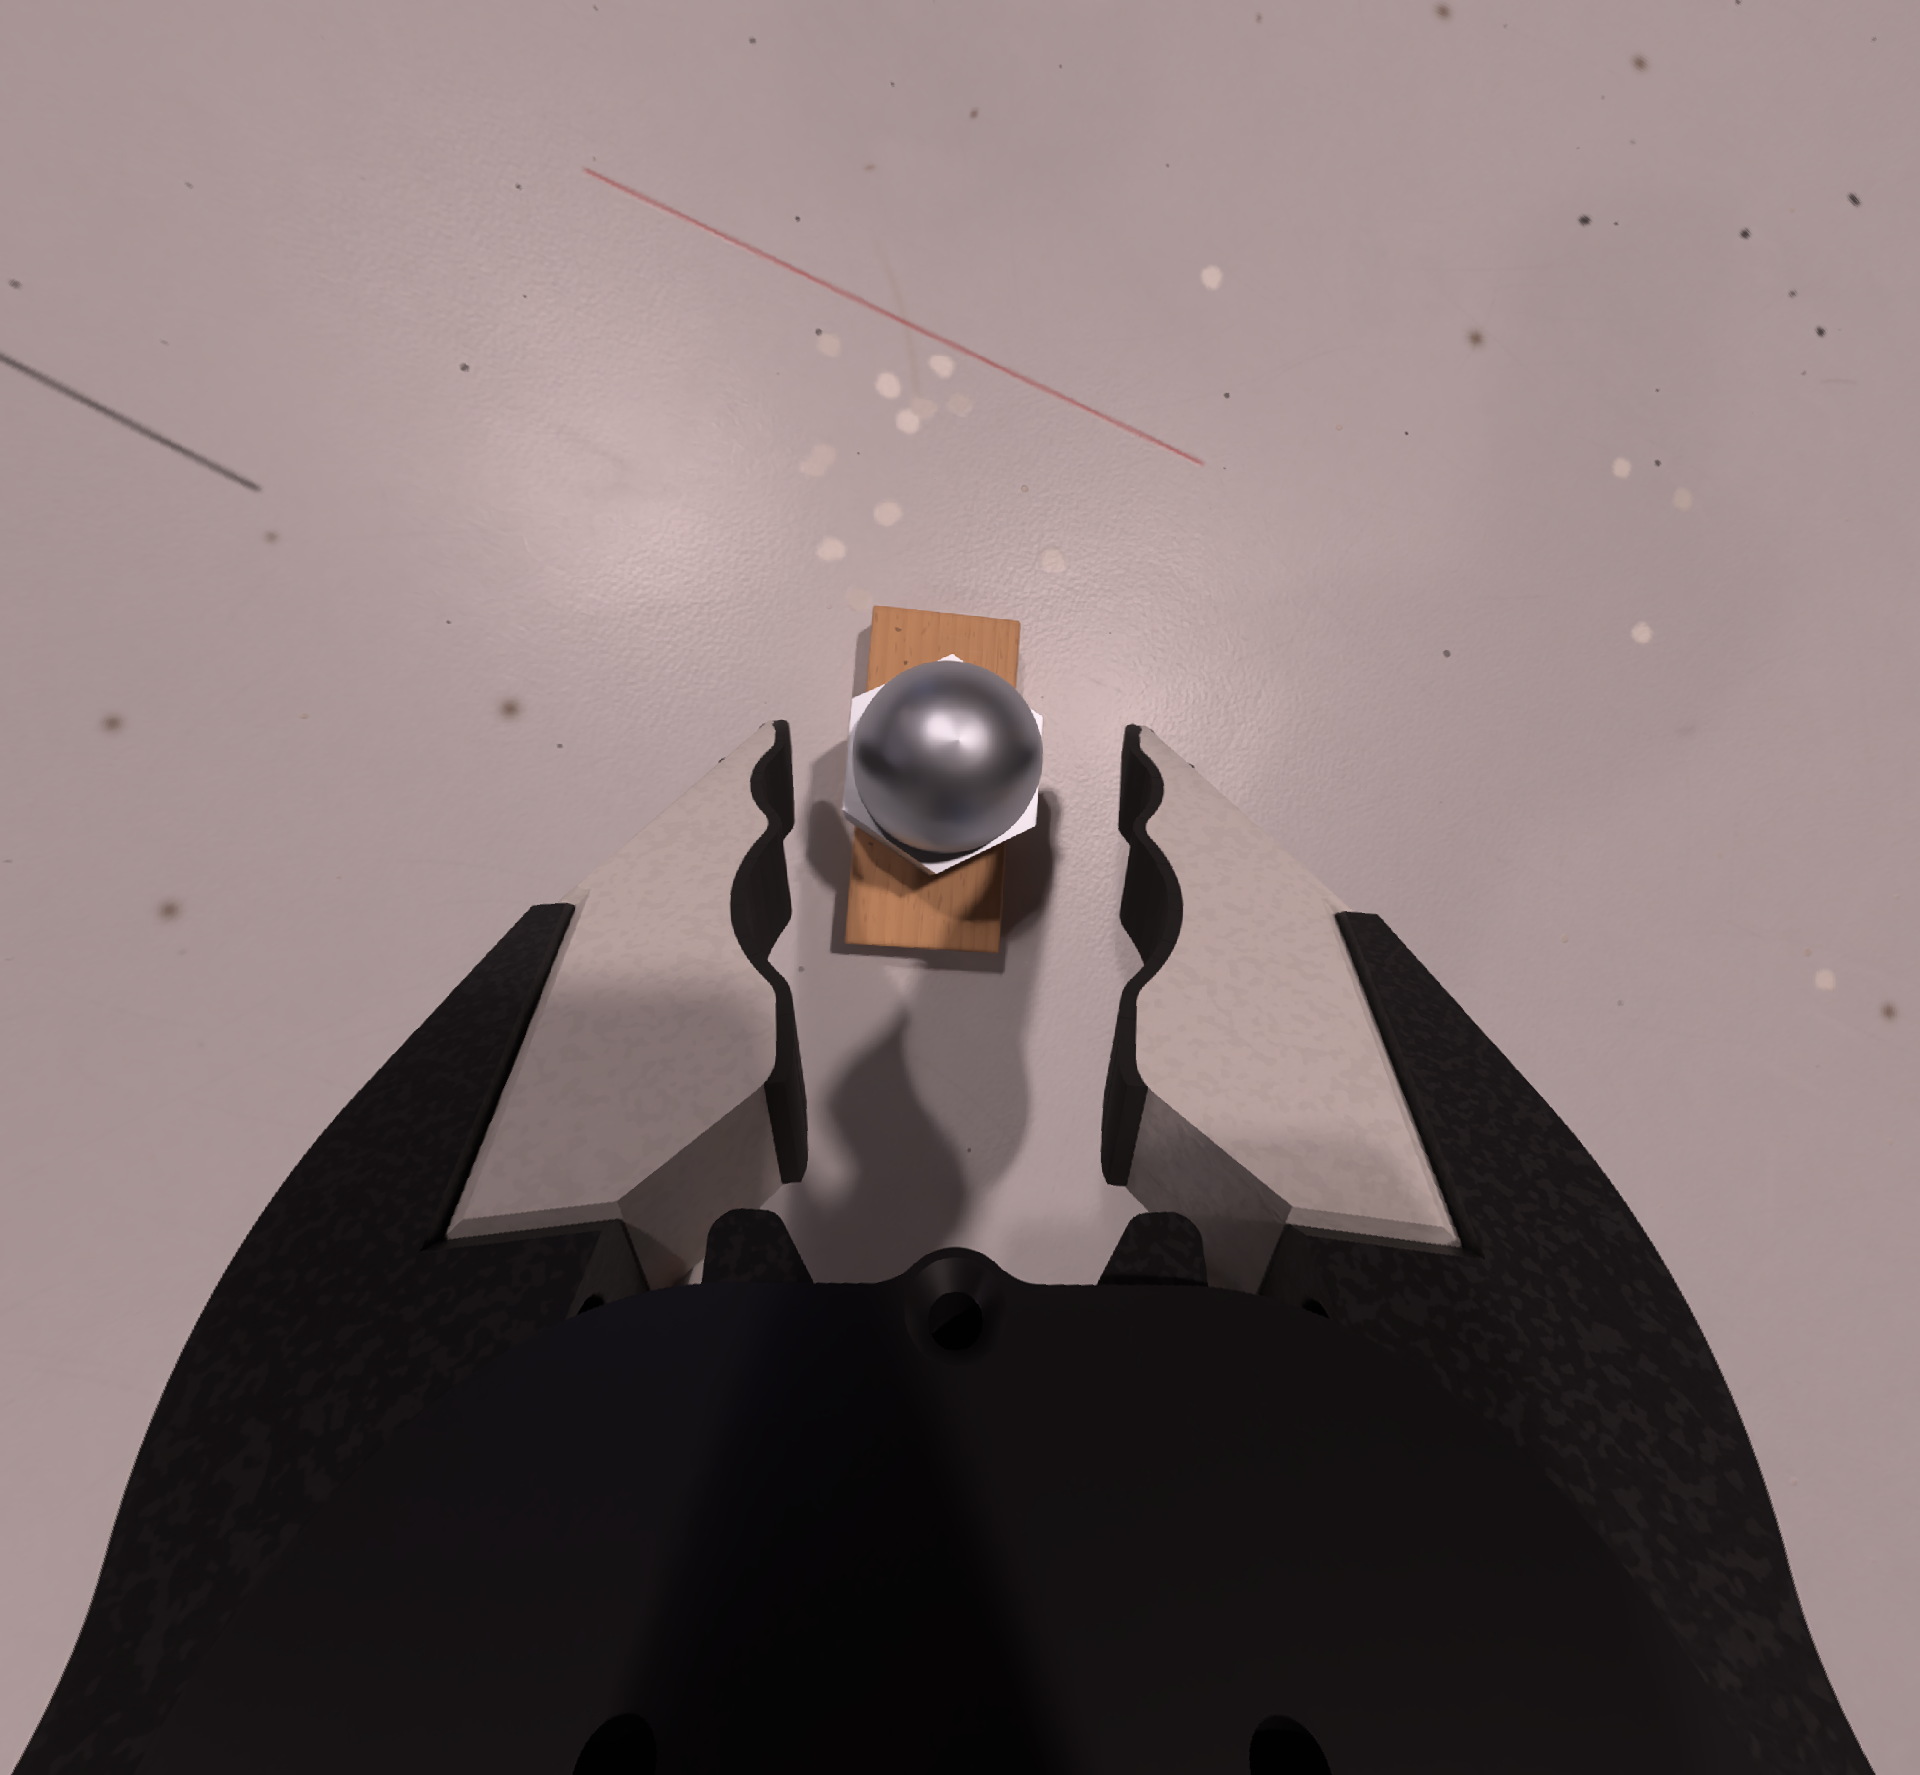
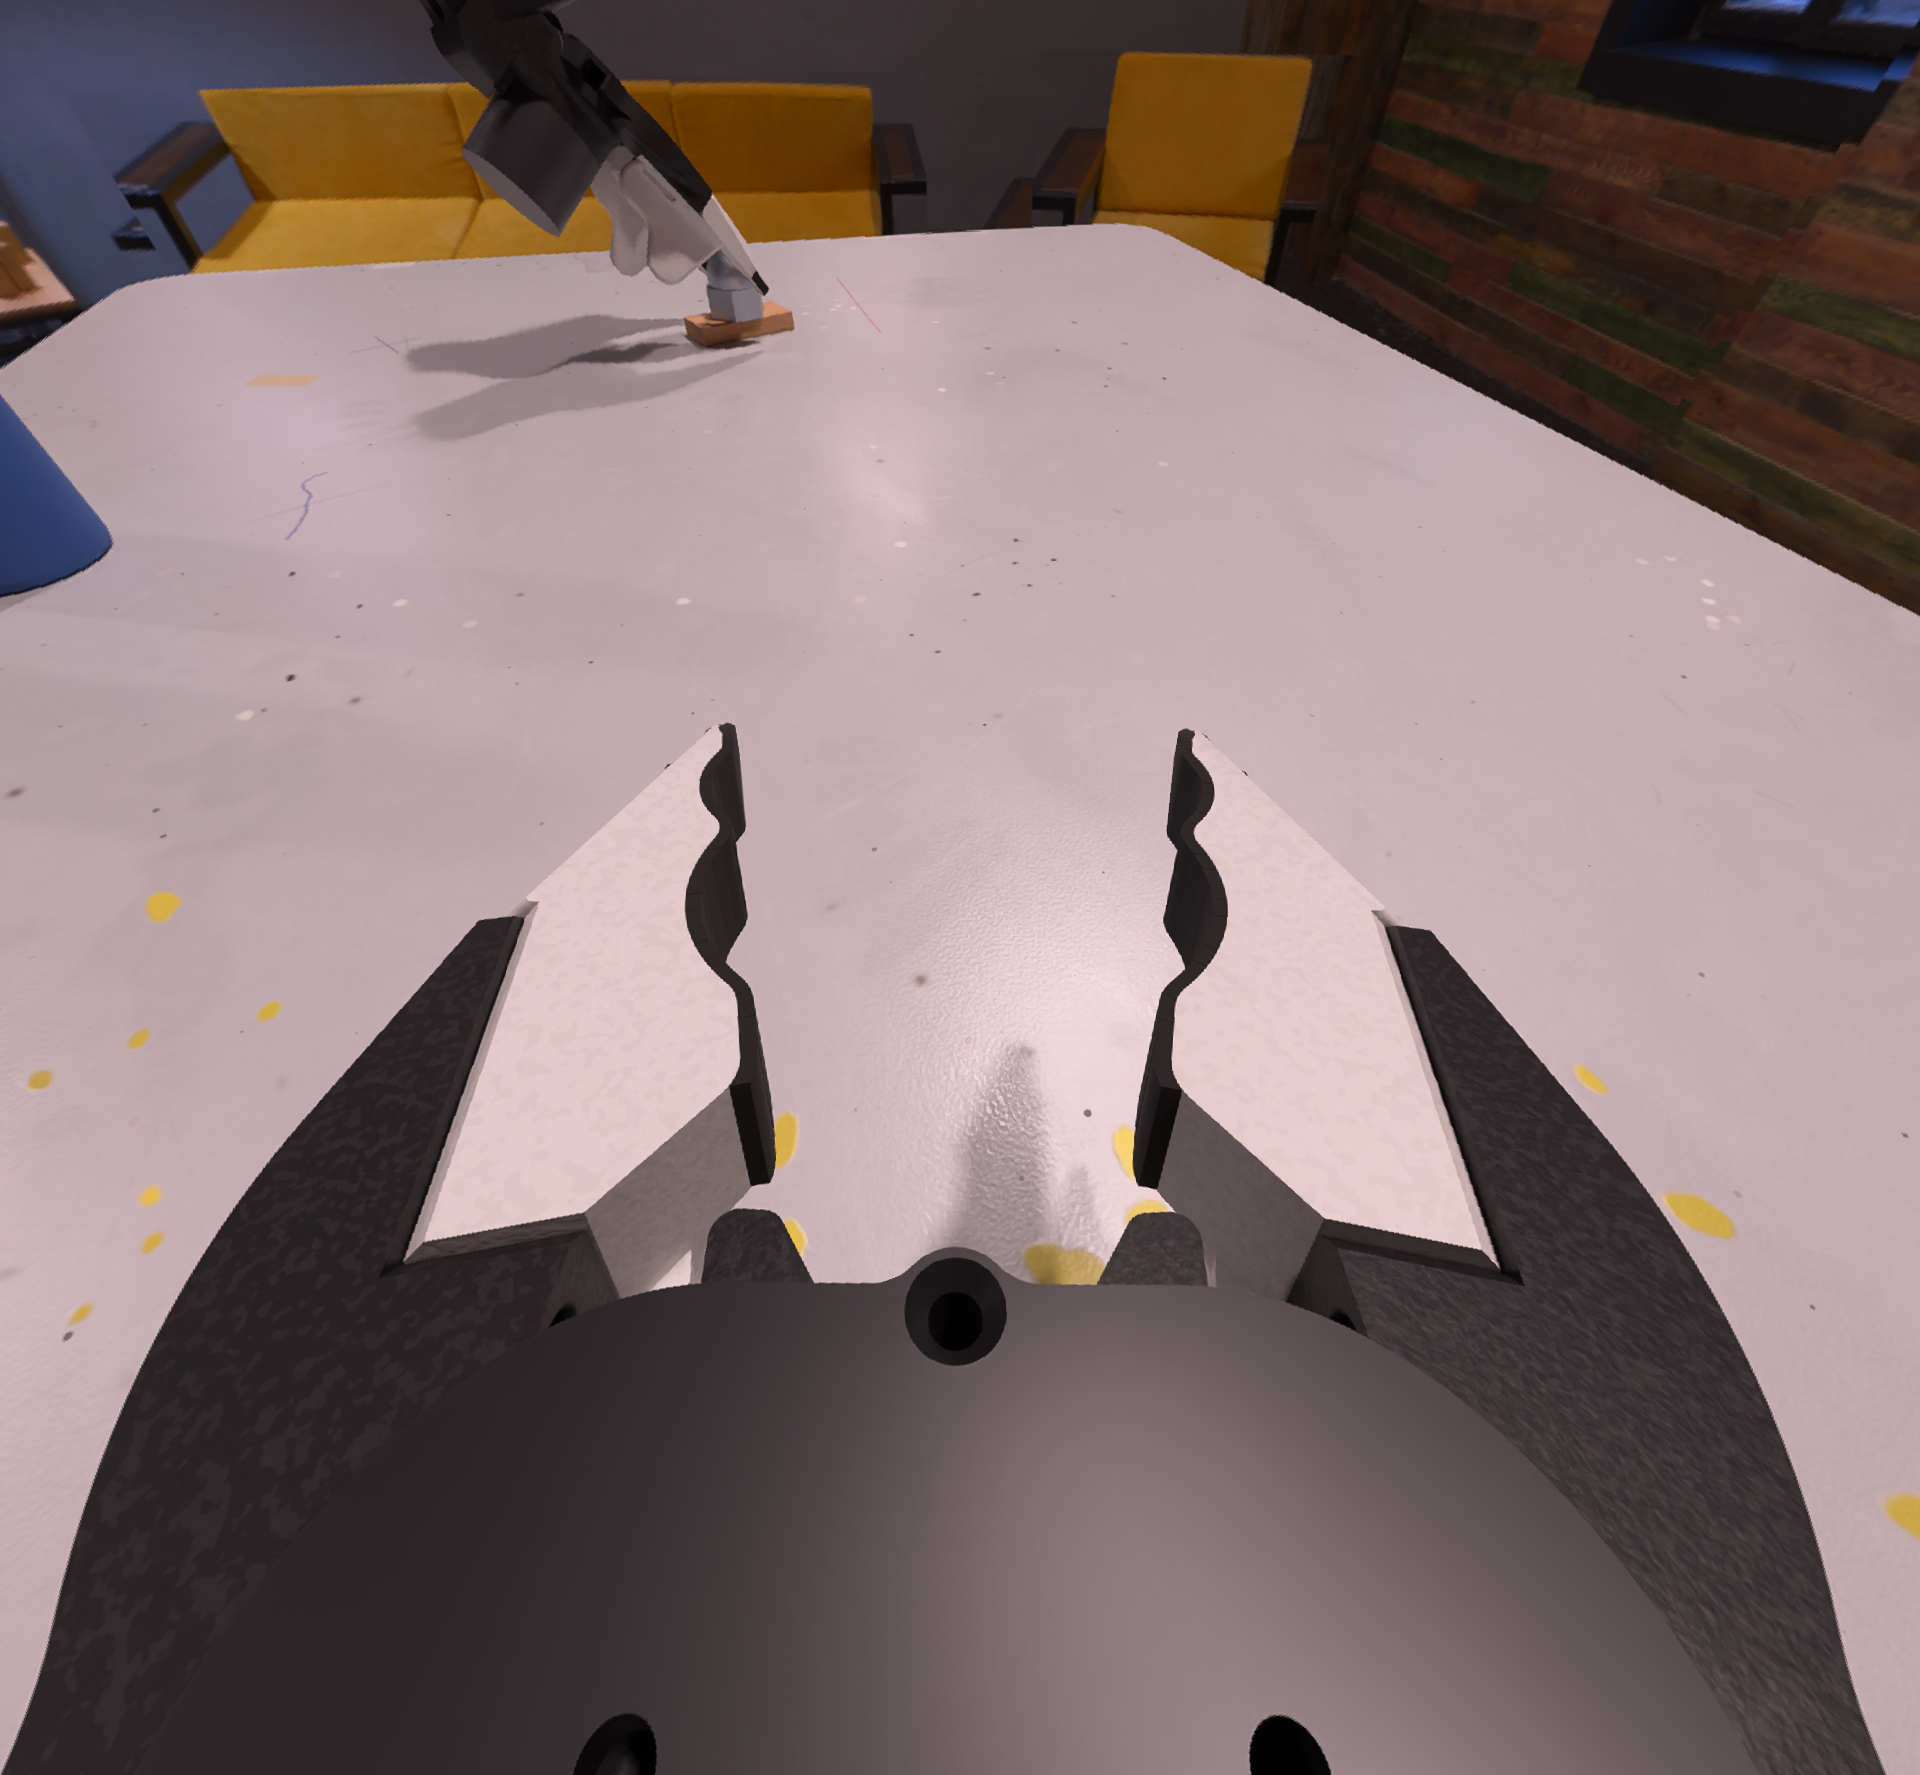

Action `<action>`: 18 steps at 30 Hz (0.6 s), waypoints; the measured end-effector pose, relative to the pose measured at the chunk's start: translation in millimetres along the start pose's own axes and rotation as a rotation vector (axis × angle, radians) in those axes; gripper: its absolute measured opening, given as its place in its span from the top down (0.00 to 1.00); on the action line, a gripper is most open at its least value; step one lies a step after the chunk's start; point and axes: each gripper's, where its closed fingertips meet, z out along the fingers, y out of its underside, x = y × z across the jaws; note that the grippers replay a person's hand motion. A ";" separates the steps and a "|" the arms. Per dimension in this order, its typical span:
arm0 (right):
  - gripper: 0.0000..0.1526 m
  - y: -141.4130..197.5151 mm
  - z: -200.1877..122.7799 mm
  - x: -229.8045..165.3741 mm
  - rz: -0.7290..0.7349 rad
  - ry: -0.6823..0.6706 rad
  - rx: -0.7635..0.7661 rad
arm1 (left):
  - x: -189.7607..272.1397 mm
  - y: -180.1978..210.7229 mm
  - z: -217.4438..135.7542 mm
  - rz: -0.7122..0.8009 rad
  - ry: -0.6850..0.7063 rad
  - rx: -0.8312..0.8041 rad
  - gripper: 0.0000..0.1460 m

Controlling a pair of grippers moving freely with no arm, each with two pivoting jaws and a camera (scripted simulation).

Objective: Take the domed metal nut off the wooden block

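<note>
At centre frame, your left gripper (image 1: pixel 954 738) hangs spread-jawed above the domed metal nut (image 1: pixel 945 757), which sits on the wooden block (image 1: pixel 930 904) on the table (image 1: pixel 416 271). Centre the hex flats between the pads, descend, then pinch. Your right gripper (image 2: pixel 954 738), lower centre, waits wide apart and empty, far off.

A shiny silver-grey domed metal nut (image 1: pixel 947 767) is seen on a tan, faintly grained rectangular wooden block (image 1: pixel 928 904); the pale grey tabletop (image 1: pixel 416 271) is speckled dark.
</note>
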 end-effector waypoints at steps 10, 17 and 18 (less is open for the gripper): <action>0.47 0.0 -1.2 1.4 -0.003 0.007 -0.003 | -0.8 0.5 -4.4 0.063 0.013 0.006 0.69; 0.47 0.4 -1.1 1.2 0.003 0.004 -0.003 | 11.9 -5.4 -24.6 0.078 0.135 0.053 0.75; 0.47 0.1 -1.4 1.3 0.004 0.004 -0.001 | 14.4 -7.0 -29.3 0.096 0.145 0.060 0.75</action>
